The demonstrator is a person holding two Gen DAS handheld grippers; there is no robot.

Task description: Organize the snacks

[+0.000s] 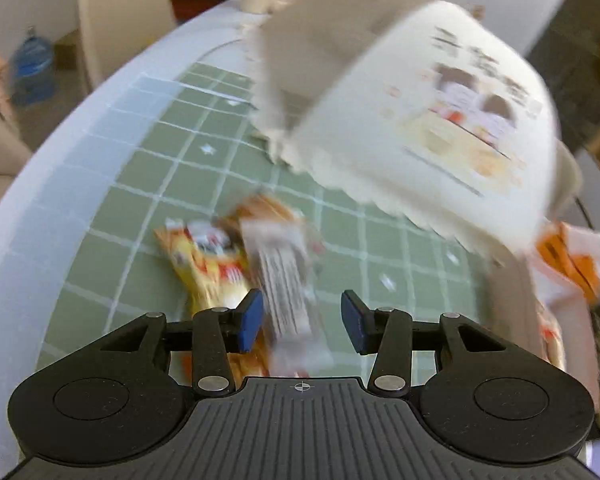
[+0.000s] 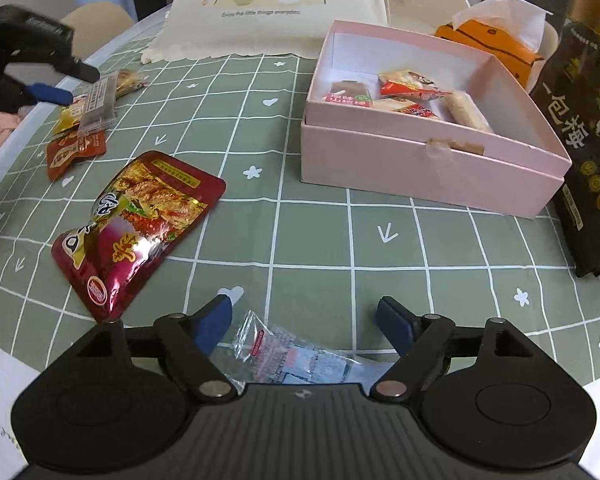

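Green checked cloth (image 2: 308,232) covers the table, white grid lines, small stars and hearts printed on it. Pink box (image 2: 432,168) sits toward the far right part of the cloth, lid off, several small wrapped snacks (image 2: 404,94) lying inside on its floor. Black pouch (image 2: 584,152) with gold print stands just beside the box at the right edge; orange tissue pack (image 2: 496,40) behind the box's far corner. Cream bag (image 2: 268,8) with a cartoon print lies at the far edge, flat in the right wrist view — in the left wrist view it looms large and blurred.

Red foil snack pack (image 2: 140,228) lies flat near the left-middle of the cloth, apart from everything else. Further left, near the left edge, a small cluster: yellow packet (image 2: 70,114), dark red packet (image 2: 74,152), and a grey-white striped packet (image 2: 98,102) on top of them.

Left gripper (image 1: 302,316) is over that cluster, fingers apart, the striped packet (image 1: 284,280) between the blue pads (image 1: 250,316) — contact not clear, frame is motion-blurred. The yellow packet (image 1: 208,264) lies just left of it.

Right gripper (image 2: 302,320) is low at the near edge, fingers wide apart, holding nothing. Clear plastic wrapper (image 2: 292,356) with pink print lies on the cloth between and below its fingers, partly hidden by the gripper body.
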